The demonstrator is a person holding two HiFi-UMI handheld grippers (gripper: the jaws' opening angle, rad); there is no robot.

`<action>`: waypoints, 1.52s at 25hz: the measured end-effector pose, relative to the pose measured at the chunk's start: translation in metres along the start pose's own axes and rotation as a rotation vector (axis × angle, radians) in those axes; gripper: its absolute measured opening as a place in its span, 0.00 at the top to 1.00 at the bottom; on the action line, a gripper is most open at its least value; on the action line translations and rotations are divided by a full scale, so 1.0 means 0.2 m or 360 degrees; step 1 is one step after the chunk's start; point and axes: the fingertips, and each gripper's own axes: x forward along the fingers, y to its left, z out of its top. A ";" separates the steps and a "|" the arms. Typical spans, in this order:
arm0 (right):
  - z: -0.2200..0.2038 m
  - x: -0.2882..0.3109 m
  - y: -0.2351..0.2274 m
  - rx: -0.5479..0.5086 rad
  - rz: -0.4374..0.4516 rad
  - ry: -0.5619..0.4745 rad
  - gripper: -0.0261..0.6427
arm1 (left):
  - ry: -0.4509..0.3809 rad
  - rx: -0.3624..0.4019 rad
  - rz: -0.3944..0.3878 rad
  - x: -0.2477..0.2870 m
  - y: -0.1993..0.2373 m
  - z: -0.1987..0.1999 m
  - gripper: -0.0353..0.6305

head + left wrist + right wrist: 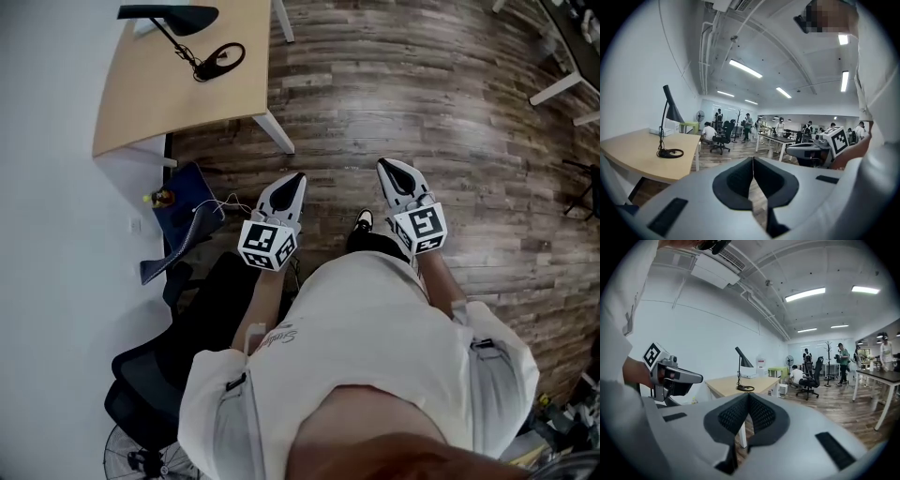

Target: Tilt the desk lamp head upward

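Holding the left gripper (297,178) out in front, above the wood floor (422,103). Jaws pressed together, with nothing caught between them. Same for the right gripper (388,167): closed up tight, nothing inside. Holding the two side by side, near each other but not touching, both tips pointing away from the white shirt (375,347).

Standing well apart from the desk lamp (180,19). Can spot it far up on the left in the head view, sitting on a light wood desk (187,103) next to the white wall (47,187). Made of a black head, a thin black stem and a flat ring for a foot, with the ring resting on the desk top.

Looking along the left gripper (753,160), can find the desk lamp (672,111) off to the left on the desk (633,154), its head tipped with the wide end facing down. Looking along the right gripper (748,396), can find the desk lamp (744,361) almost straight above the closed jaws, much farther back, on the desk (726,385).

Also a black office chair (159,375) down by the left arm, and people (710,132) far back in the big room.
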 end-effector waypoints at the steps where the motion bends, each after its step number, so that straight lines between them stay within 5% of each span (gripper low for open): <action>1: 0.01 0.04 -0.05 0.0000 0.0022 0.0000 0.97 | -0.0011 -0.0004 0.0017 0.06 0.02 0.03 0.92; 11: 0.05 0.36 -0.40 0.0002 0.0162 -0.0028 0.97 | -0.0019 -0.0038 0.0182 0.43 0.21 0.17 0.92; 21: 0.03 0.66 -0.62 0.0059 0.0145 0.0036 0.97 | 0.0004 -0.0044 0.0167 0.82 0.51 0.20 0.92; 31: 0.33 1.34 -0.84 -0.0094 0.0196 0.0015 0.97 | -0.0116 -0.0098 0.0196 1.20 1.03 0.43 0.92; 38: 0.50 1.77 -0.88 -0.0194 0.0282 -0.0067 0.97 | -0.0127 0.0070 0.0262 1.35 1.38 0.60 0.92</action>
